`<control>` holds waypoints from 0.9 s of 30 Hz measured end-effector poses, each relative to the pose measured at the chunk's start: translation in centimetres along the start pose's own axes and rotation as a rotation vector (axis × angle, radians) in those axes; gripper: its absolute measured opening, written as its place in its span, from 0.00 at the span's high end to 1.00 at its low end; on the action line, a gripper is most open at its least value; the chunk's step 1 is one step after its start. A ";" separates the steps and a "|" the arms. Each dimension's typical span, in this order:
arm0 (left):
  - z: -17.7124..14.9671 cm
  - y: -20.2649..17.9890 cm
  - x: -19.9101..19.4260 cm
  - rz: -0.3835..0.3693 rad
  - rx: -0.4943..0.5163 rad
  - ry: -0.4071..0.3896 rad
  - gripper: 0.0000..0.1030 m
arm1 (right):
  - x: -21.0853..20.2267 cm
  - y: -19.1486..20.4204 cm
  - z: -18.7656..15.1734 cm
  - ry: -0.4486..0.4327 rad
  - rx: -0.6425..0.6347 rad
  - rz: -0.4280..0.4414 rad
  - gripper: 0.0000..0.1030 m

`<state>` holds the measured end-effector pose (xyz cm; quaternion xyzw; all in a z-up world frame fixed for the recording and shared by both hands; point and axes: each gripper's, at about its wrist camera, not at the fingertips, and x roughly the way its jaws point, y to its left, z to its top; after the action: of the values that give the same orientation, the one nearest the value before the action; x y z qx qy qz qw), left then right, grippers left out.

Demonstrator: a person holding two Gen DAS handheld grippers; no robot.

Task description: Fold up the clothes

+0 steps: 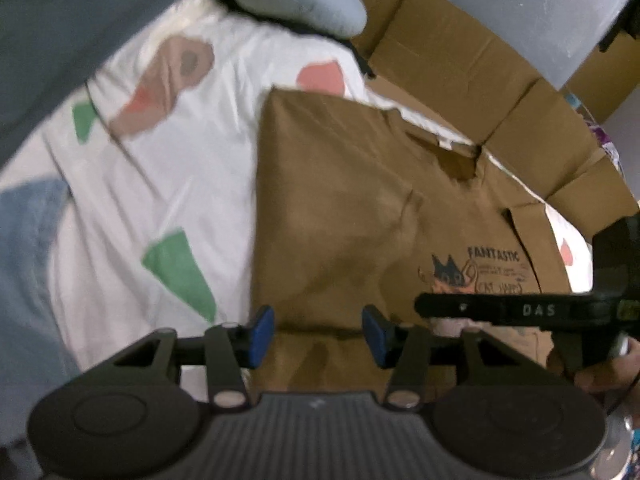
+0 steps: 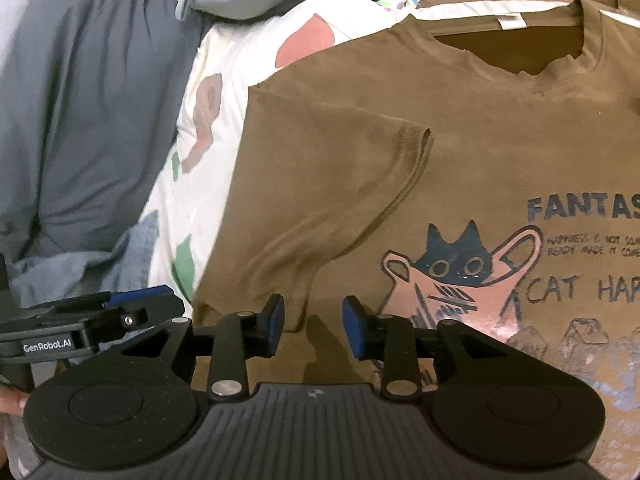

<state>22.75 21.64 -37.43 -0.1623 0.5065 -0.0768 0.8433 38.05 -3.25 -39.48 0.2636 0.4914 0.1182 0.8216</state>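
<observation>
Right gripper (image 2: 313, 326), blue-padded, is held part open over the brown cotton cat-print T-shirt (image 2: 460, 152), nothing pinched. Left gripper (image 1: 318, 334) is likewise open and empty above the folded-in sleeve (image 2: 360, 184). The opposite side is judged next; both edges should be gripped evenly so the fold lies flat.

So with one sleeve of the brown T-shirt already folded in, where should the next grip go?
Judging by its pose, pinch the brown T-shirt at the straight folded side edge near the shoulder, coming in from the bedsheet side. There the layers end cleanly on the sheet. Both hand-held grippers are open.

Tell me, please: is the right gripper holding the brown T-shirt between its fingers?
No. In the right wrist view the right gripper has its jaws apart above the brown T-shirt, and no cloth is pinched between the blue pads.
</observation>
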 end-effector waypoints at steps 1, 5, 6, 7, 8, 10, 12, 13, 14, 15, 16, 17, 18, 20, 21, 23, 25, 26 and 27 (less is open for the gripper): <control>-0.2 0.1 0.2 -0.014 -0.010 0.005 0.51 | 0.0 -0.1 0.1 -0.002 -0.009 -0.010 0.65; -1.2 0.2 1.2 -0.058 -0.042 -0.003 0.47 | 0.0 -0.8 1.0 -0.025 -0.019 -0.033 0.65; -1.4 0.3 1.6 -0.072 -0.054 -0.001 0.47 | 0.0 -1.0 1.4 -0.027 -0.021 -0.039 0.65; -1.7 0.4 1.9 -0.086 -0.066 0.001 0.47 | 0.1 -1.2 1.7 -0.031 -0.025 -0.044 0.65; -1.9 0.5 2.2 -0.097 -0.074 -0.004 0.47 | 0.2 -1.3 2.0 -0.037 -0.030 -0.049 0.65; -2.6 0.3 2.6 -0.107 -0.077 -0.043 0.44 | 0.4 -1.6 2.4 -0.046 -0.031 -0.060 0.65; -3.1 0.1 3.0 -0.111 -0.079 -0.072 0.44 | 0.5 -2.1 2.6 -0.051 -0.022 -0.066 0.65; -3.2 0.0 3.3 -0.115 -0.085 -0.076 0.43 | 0.5 -2.2 2.6 -0.051 -0.019 -0.067 0.65; -3.4 -0.2 3.5 -0.118 -0.091 -0.080 0.42 | 0.5 -2.3 2.6 -0.052 -0.015 -0.068 0.65; -3.5 -0.3 3.8 -0.122 -0.097 -0.084 0.38 | 0.5 -2.5 2.5 -0.052 -0.012 -0.068 0.65; -3.6 -0.5 4.0 -0.120 -0.090 -0.090 0.38 | 0.6 -2.6 2.5 -0.052 -0.010 -0.070 0.65; -3.6 -0.8 4.2 -0.114 -0.074 -0.097 0.38 | 0.6 -2.7 2.4 -0.051 -0.011 -0.072 0.65; -3.6 -1.1 4.3 -0.109 -0.062 -0.107 0.38 | 0.6 -2.8 2.3 -0.050 -0.010 -0.075 0.65; -3.4 -1.5 4.5 -0.109 -0.061 -0.125 0.38 | 0.6 -3.0 2.2 -0.048 -0.005 -0.076 0.65; -3.3 -1.6 4.5 -0.111 -0.064 -0.134 0.38 | 0.5 -3.1 2.1 -0.047 -0.005 -0.074 0.65; -3.1 -1.9 4.7 -0.117 -0.069 -0.148 0.38 | 0.4 -3.1 1.9 -0.047 -0.007 -0.072 0.65; -2.8 -2.2 5.1 -0.133 -0.073 -0.156 0.39 | 0.4 -3.2 1.9 -0.048 0.000 -0.068 0.65; -2.7 -2.3 5.3 -0.138 -0.075 -0.157 0.40 | 0.5 -3.4 2.0 -0.049 0.007 -0.068 0.65; -2.6 -2.5 5.5 -0.140 -0.076 -0.156 0.42 | 0.6 -3.5 2.1 -0.052 0.014 -0.068 0.65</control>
<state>23.15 17.19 -42.27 -0.2346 0.4292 -0.1036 0.8660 39.93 -6.55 -40.99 0.2554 0.4793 0.0801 0.8358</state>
